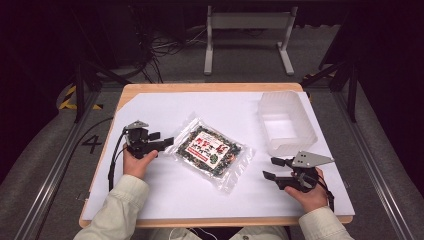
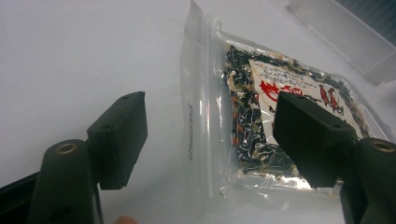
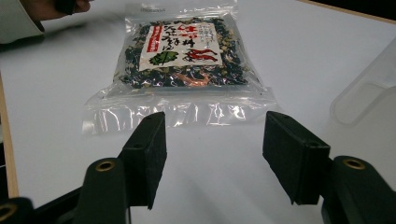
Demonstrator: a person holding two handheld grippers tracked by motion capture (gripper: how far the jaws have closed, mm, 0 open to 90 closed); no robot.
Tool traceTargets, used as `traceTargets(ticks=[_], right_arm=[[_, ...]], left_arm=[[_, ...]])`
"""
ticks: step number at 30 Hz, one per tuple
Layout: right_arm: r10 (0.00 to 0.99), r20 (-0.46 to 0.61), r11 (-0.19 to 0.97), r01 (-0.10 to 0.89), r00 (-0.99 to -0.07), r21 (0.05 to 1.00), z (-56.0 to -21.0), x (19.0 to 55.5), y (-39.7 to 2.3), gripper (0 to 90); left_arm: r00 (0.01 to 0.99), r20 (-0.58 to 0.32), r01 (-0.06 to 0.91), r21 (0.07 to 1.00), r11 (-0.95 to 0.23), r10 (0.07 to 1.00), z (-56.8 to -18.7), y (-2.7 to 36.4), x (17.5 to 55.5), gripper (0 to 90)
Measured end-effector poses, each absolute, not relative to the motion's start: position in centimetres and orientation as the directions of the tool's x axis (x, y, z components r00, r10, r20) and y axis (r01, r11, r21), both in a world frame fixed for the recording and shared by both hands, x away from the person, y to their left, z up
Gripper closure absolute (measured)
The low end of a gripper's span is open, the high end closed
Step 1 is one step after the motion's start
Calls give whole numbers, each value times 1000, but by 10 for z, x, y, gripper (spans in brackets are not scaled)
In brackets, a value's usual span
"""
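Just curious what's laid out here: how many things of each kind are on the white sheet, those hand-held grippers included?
Clear plastic packet of dark dried food: 1
Translucent plastic tub: 1
Black hand-held grippers: 2 (left gripper, right gripper)
Total: 4

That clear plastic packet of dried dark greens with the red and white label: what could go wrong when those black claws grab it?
The clear plastic packet has a thin, glossy sealed edge; the open left gripper at that edge might slip off or crumple it. If only one side is lifted, the contents could sag and pull free. The translucent plastic tub looks light, so a swinging packet might knock it.
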State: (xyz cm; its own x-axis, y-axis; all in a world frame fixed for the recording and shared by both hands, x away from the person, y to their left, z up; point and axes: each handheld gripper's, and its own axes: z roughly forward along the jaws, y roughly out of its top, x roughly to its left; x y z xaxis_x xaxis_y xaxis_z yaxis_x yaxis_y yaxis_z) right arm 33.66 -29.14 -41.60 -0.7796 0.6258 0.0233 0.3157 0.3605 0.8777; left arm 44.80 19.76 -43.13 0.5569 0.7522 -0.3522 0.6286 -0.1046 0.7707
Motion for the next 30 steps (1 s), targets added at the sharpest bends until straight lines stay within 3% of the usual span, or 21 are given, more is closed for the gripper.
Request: traceTargets(ticks=[8, 22, 30], right_arm=[[623, 29, 360, 319, -782, 876, -415, 337, -290, 400], [617, 34, 366, 325, -786, 872, -415, 336, -290, 398], [615, 33, 370, 325, -788, 871, -415, 336, -290, 396]], left_arm=[[577, -348, 662, 729, -173, 739, -440, 194, 449, 320], [565, -360, 702, 682, -203, 742, -445, 190, 449, 386], [563, -386, 720, 664, -204, 730, -444, 190, 448, 468]])
